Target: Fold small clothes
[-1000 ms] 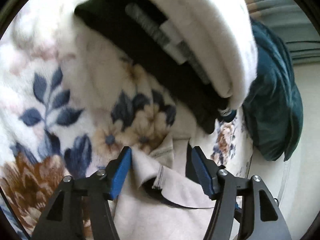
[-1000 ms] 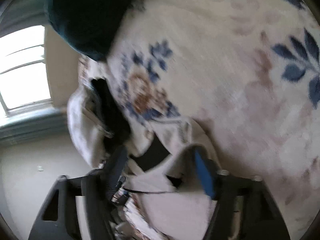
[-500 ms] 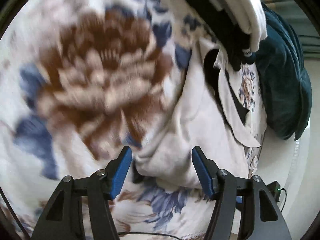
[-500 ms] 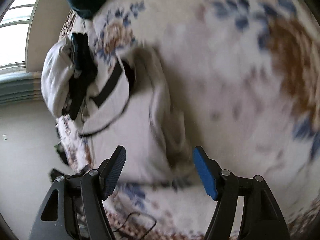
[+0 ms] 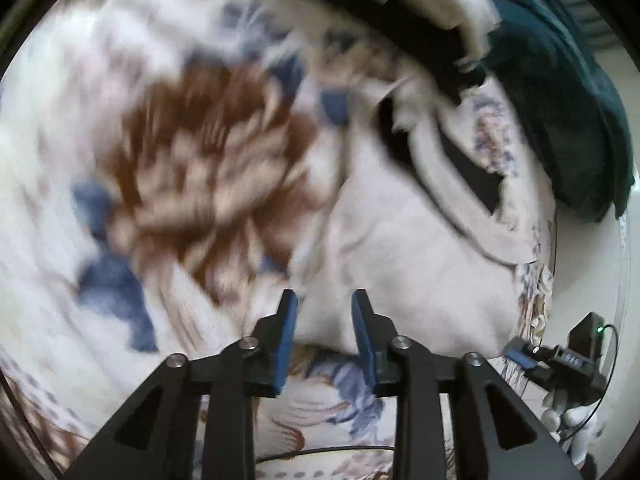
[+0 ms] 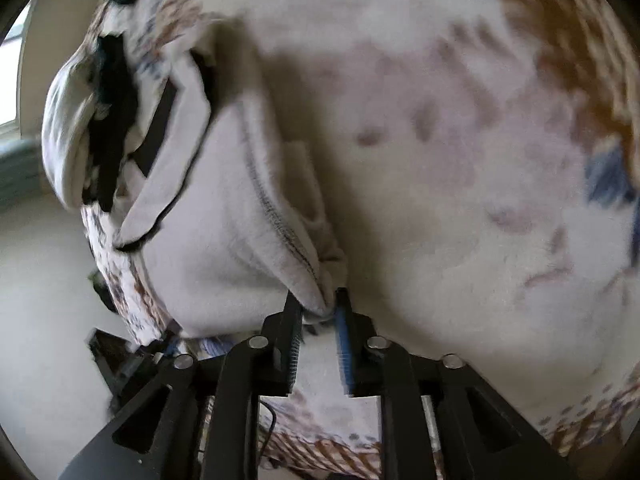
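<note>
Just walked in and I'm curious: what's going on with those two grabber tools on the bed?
A person is folding a small cream garment on a floral blanket. The right gripper has just been closing and pinches one bunched corner; the left gripper has been closing around another edge. Folded clothes sit stacked behind.

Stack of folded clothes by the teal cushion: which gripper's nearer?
Cannot tell. The left gripper and right gripper both grip the near hem of the cream garment, with the stack beyond its far end.
</note>
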Demonstrator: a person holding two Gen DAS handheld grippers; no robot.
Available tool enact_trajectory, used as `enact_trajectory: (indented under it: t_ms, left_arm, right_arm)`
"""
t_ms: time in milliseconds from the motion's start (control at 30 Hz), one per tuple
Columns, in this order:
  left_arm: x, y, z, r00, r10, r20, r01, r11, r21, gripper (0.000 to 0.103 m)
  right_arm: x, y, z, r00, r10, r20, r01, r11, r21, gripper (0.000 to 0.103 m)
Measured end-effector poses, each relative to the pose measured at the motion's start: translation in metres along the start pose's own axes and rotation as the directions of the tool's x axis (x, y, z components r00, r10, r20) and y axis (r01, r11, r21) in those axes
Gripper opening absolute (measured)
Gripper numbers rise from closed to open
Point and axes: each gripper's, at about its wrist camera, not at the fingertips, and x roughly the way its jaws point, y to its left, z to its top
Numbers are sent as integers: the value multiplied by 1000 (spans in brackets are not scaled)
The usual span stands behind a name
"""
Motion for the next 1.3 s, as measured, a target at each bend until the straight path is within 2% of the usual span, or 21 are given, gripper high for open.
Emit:
enact_trajectory:
  t_ms: [33,100,167,233,333,367,400,433,500,533,567,600,633,667,800,1000,1100,1200,1300]
  left_arm:
    - [-10,-4,8,999,-12,31,12,1000,2,38]
    - [-18,-11,28,995,-73,71,75,997,-24,44]
    - [-5,-19,52,991,-111,73,116,991,-67,44]
    - [12,-22,75,989,-131,73,139,983,-116,44]
    - [38,-30,105,988,-150,45,155,973,-173,44]
    - [49,-36,112,991,-128,26,131,974,-186,44]
    - [55,-36,114,994,-112,9,111,972,-205,44]
    - [63,-36,114,992,-126,-3,122,967,-223,44]
    - [73,-35,116,995,-96,-17,89,966,-244,42]
    - [75,-34,116,996,-86,1,84,965,-250,41]
    - [75,-34,115,997,-71,18,73,966,-250,33]
    - [73,-35,115,997,-60,42,68,968,-243,10]
    - [69,-37,114,997,-43,63,56,973,-225,5]
    - [62,-39,113,995,-32,91,50,978,-203,5]
    - [44,-42,108,988,-28,152,51,988,-148,0]
    - [-2,-35,80,978,-56,202,88,984,-155,0]
    - [-23,-25,60,975,-73,212,116,974,-197,0]
    - [-33,-18,35,980,-68,186,105,974,-199,0]
    - [-27,-3,16,989,-23,145,55,974,-221,0]
  right_arm:
    - [-14,10,1,998,-22,52,24,999,-38,36]
    - [-32,17,5,992,-17,121,22,999,-42,49]
    - [-47,25,18,982,31,186,-27,999,-24,50]
    - [-47,30,41,975,62,213,-63,998,-4,50]
    - [-39,35,71,967,73,244,-85,996,38,50]
    - [-38,37,77,967,65,247,-80,996,49,50]
    - [-34,38,84,968,56,245,-72,996,54,50]
    - [-27,38,90,971,38,237,-57,996,74,50]
    - [-24,30,96,972,46,232,-72,992,102,50]
    - [-20,33,97,973,53,226,-81,990,117,50]
    - [-17,35,100,972,63,225,-93,988,123,48]
    - [-15,36,101,970,66,236,-97,988,123,36]
    - [-14,38,101,968,60,243,-89,990,113,26]
    - [-14,42,100,967,42,253,-69,992,102,8]
    - [-24,51,90,956,43,289,-61,997,54,3]
    - [-50,55,64,946,89,311,-104,994,34,3]
    - [-66,52,43,943,106,316,-117,993,18,3]
    - [-77,40,20,947,133,294,-153,987,48,3]
    - [-78,30,-4,960,116,253,-132,990,47,3]
